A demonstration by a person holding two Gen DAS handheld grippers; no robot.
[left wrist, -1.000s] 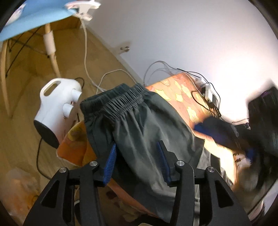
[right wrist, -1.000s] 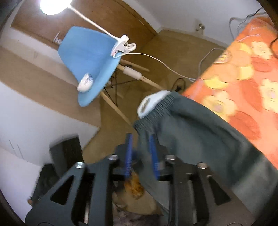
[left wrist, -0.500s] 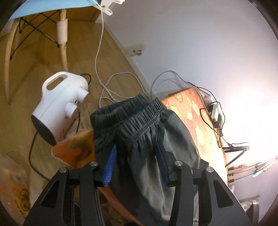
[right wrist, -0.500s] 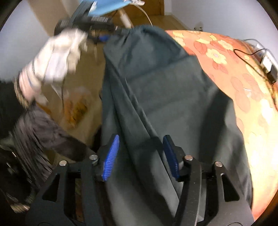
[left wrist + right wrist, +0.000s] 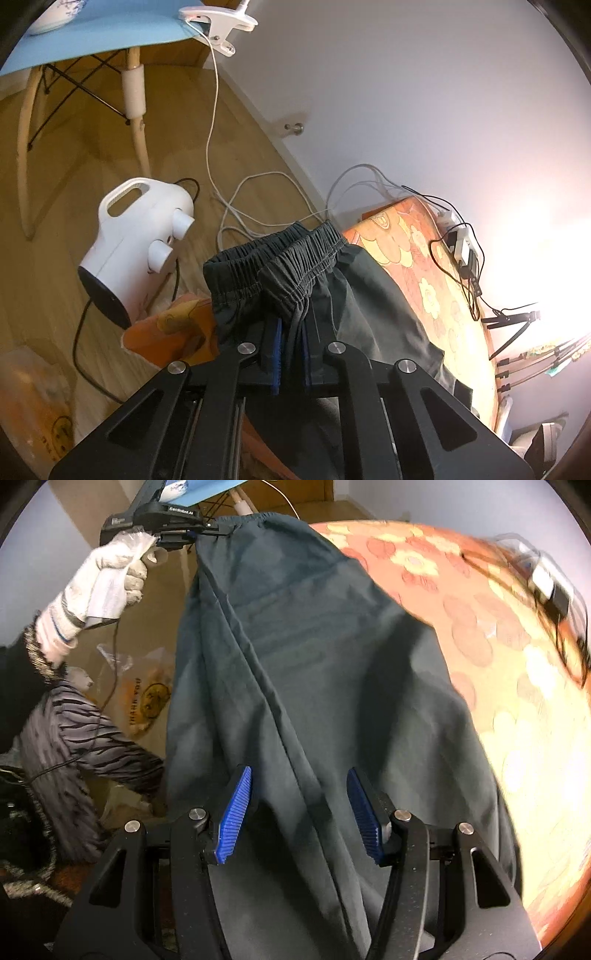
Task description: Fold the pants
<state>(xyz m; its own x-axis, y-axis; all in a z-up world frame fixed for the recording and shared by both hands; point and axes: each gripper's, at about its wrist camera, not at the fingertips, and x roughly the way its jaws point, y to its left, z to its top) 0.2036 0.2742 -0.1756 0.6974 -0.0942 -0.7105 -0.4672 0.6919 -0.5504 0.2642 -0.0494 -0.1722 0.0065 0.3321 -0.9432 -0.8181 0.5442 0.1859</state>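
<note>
Left wrist view: I see my left hand-held gripper (image 5: 291,354) with its blue pads pinched together on the gathered elastic waistband of the dark grey pants (image 5: 317,266); its jaws have just been closing and the fabric is caught between them.
Right wrist view: my right hand-held gripper (image 5: 301,812) stands about half open above the pants (image 5: 314,657); I see cloth under the gap, but the pads press on nothing.
Pants: spread over the orange flowered bed cover (image 5: 480,635), one side hanging off its edge, waistband at the far corner.
Left hand: a white knit glove (image 5: 107,579) grips the handle of the left hand-held gripper (image 5: 207,526), which bites the waistband edge.
Floor: a white fan heater (image 5: 136,243) sits on the wood floor beside the bed corner, white cables trailing near it.
Chair: a blue chair (image 5: 92,33) with a white clip lamp (image 5: 218,22) clamped to its edge.
</note>
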